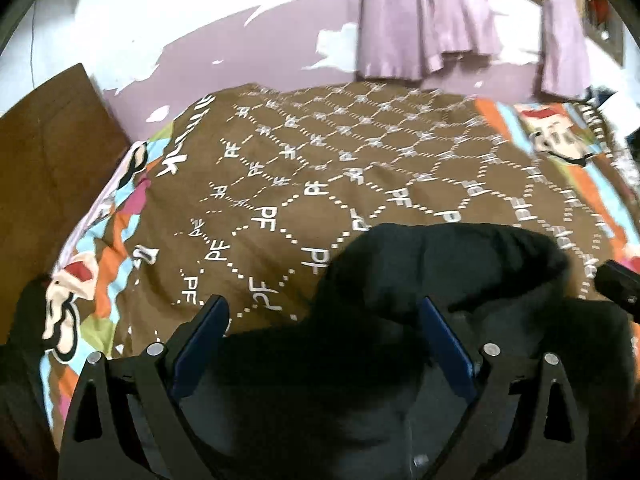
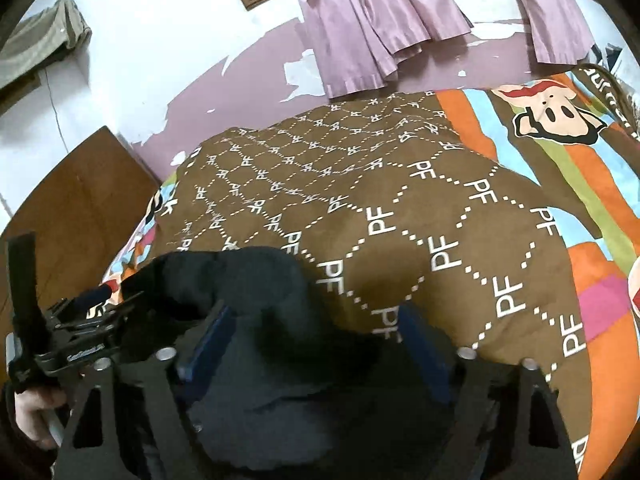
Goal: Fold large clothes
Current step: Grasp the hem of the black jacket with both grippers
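One black, soft, bunched fabric garment (image 1: pixel 420 280) lies heaped right under and between my two grippers, on the near edge of the brown bedspread printed with white dotted diamonds (image 1: pixel 320 168). I judge both sit over it to find edges for spreading. My left gripper (image 1: pixel 324 316) has its blue-padded fingers spread wide, cloth between them but unpinched. My right gripper (image 2: pixel 312 324) is likewise spread apart. Beyond hang two lilac curtains (image 2: pixel 372 24).
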{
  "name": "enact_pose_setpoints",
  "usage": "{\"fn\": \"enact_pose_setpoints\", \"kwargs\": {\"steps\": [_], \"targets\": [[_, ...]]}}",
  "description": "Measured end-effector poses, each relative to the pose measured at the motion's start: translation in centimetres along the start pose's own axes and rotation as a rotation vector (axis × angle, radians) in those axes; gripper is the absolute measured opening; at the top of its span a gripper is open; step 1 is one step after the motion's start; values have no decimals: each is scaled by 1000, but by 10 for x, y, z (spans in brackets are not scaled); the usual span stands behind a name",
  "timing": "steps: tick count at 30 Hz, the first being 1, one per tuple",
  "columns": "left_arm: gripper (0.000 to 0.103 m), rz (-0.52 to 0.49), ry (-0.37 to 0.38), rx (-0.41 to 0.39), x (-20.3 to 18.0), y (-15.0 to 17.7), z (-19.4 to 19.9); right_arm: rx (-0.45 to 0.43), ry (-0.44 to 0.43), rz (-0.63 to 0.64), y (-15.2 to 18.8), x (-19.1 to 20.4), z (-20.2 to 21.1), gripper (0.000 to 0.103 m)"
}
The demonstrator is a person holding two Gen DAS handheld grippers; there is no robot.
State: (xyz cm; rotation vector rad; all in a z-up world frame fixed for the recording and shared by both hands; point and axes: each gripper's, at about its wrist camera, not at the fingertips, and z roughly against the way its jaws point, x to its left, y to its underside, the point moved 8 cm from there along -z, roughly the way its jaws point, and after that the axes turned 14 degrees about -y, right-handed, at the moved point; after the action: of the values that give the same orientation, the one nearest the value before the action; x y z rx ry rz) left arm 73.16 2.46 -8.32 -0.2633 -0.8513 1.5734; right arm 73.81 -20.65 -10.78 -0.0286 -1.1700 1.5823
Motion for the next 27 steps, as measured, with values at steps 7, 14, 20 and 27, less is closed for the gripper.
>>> {"fn": "enact_pose_setpoints", "kwargs": {"steps": [7, 14, 20, 27], "targets": [[16, 103, 152, -30, 4, -11, 3, -22, -69, -92, -2, -11, -3, 63], [3, 45, 141, -49, 4, -10, 16, -39, -91, -105, -3, -6, -2, 63], [2, -77, 151, -159, 8, 8, 66, -46, -112, -115, -6, 3, -5, 63], [1, -89, 258, -186, 25, 45, 101, -43, -124, -61, 5, 13, 15, 14]]}}
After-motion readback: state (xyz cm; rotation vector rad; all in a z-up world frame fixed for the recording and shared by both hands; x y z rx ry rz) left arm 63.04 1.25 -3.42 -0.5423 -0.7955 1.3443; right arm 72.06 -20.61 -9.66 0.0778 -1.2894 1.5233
